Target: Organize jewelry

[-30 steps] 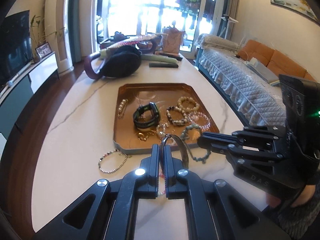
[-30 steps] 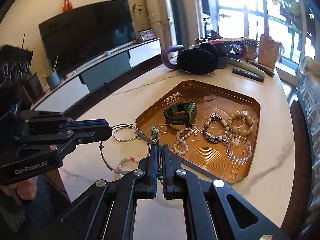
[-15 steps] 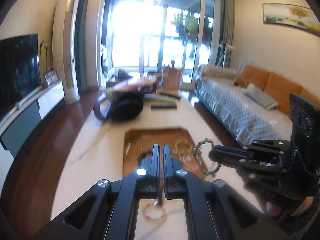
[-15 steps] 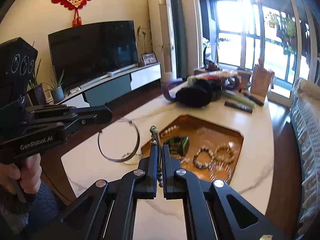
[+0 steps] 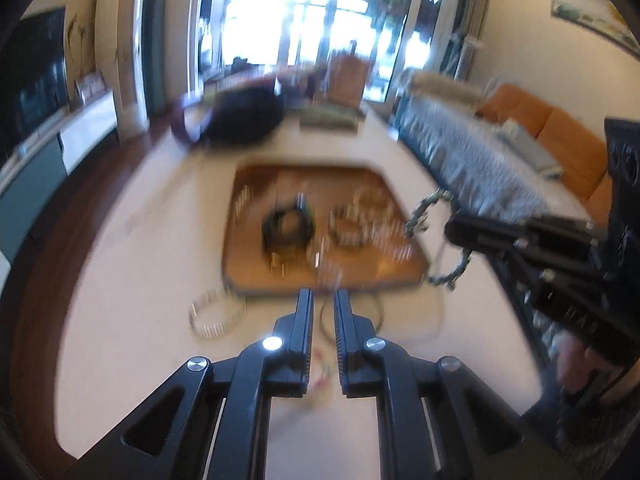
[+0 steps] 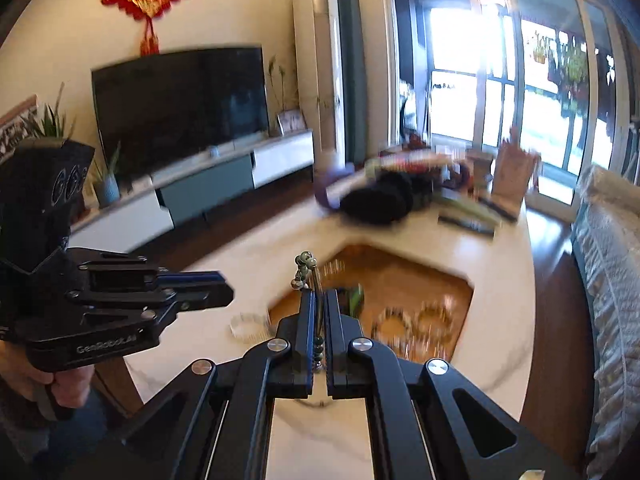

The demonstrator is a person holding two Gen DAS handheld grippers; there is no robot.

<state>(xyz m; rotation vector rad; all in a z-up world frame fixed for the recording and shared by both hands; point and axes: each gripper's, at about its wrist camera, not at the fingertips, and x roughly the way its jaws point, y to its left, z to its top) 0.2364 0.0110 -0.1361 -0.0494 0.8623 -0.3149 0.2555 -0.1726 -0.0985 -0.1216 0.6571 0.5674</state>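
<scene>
On white table (image 5: 120, 280) — one copper tray (image 5: 248, 272), two claws — right claw (image 6: 320, 300) clamps one bead strand (image 6: 304, 266).

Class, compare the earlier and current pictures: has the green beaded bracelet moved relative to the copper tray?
Yes. The green beaded bracelet, once lying over the copper tray's near edge, now hangs above its right side, clamped in the right hand-held gripper.

left gripper (image 5: 322, 300): black, ribbed inner faces, silver screws, triangular cutouts | right gripper (image 6: 320, 300): same black build | housing: white "GenRobot.AI" lettering, embossed circles | sleeve (image 6: 16, 420): dark grey knit
</scene>
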